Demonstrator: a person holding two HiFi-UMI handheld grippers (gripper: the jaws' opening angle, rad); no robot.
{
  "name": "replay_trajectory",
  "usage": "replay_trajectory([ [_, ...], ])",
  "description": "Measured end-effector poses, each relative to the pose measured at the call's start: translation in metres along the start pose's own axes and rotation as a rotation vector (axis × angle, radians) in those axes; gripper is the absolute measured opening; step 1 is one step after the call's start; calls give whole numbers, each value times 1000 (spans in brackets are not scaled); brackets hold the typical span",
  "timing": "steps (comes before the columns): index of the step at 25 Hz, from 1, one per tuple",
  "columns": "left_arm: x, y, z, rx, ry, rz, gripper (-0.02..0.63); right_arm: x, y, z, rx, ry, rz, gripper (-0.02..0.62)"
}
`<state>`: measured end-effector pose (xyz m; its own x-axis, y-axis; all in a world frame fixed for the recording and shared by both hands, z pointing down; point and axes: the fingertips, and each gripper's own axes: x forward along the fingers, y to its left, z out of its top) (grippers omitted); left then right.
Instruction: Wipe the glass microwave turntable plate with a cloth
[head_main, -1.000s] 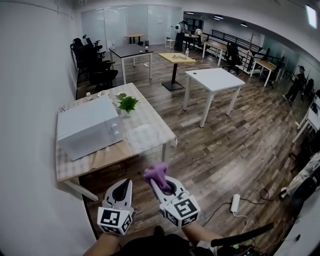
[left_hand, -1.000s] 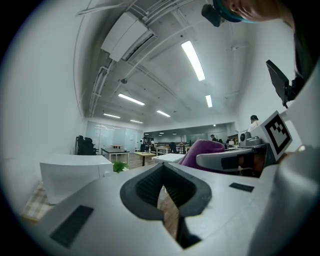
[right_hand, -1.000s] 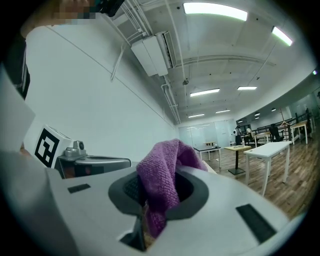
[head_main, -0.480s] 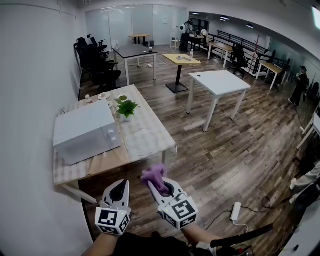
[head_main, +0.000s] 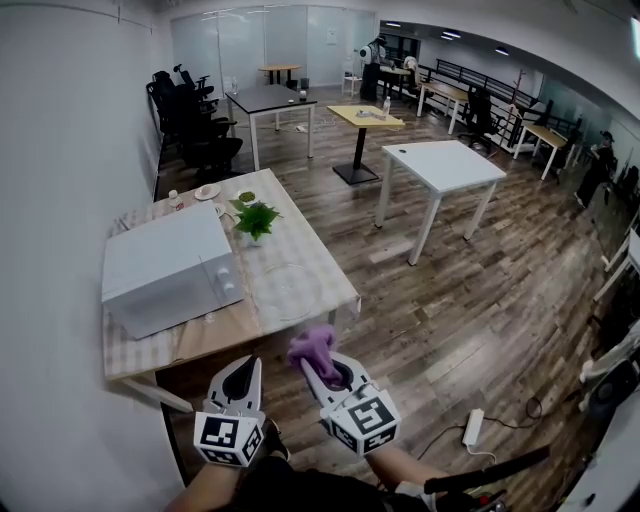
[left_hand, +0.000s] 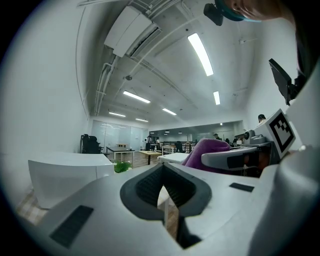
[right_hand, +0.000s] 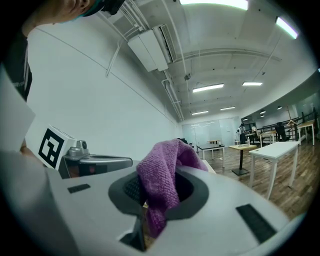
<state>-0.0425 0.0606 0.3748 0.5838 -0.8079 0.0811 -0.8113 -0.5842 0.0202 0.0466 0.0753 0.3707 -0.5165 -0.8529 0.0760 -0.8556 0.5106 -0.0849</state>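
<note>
The clear glass turntable plate (head_main: 290, 280) lies flat on the wooden table (head_main: 205, 335), to the right of the white microwave (head_main: 165, 268). Both grippers hang in the air in front of the table's near edge, short of the plate. My right gripper (head_main: 318, 365) is shut on a purple cloth (head_main: 313, 347), which bunches up out of its jaws (right_hand: 162, 180). My left gripper (head_main: 243, 374) is beside it, shut, with nothing between its jaws (left_hand: 162, 189). The cloth (left_hand: 207, 150) also shows at the right of the left gripper view.
A small green potted plant (head_main: 255, 215) stands behind the plate, and small dishes (head_main: 208, 191) sit at the table's far end. A white wall runs along the left. A white table (head_main: 442, 165) and wooden floor lie to the right; a power strip (head_main: 472, 425) lies on the floor.
Both grippers keep the same pose, the cloth still held. The table has drifted slightly in the head view as the camera moved.
</note>
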Motion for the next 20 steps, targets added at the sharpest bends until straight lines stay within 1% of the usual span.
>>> replay_trajectory([
  [6, 33, 32, 3, -3, -29, -6, 6, 42, -16, 0, -29, 22, -1, 64],
  [7, 38, 39, 3, -1, -30, 6, 6, 49, -19, -1, -27, 26, -8, 64],
  [10, 50, 67, 1, 8, -31, 73, 6, 73, -29, 0, -13, 29, -35, 64],
  [11, 55, 75, 1, 0, -32, 77, 6, 81, -31, 1, -13, 30, -39, 65],
  [15, 78, 97, 2, -27, -38, 39, 6, 110, -43, 3, -20, 49, -61, 66],
  [18, 91, 116, 5, -40, -46, 30, 6, 133, -49, 4, -13, 66, -78, 66],
  [20, 98, 127, 9, -46, -53, 22, 6, 146, -50, 7, -29, 75, -76, 66],
])
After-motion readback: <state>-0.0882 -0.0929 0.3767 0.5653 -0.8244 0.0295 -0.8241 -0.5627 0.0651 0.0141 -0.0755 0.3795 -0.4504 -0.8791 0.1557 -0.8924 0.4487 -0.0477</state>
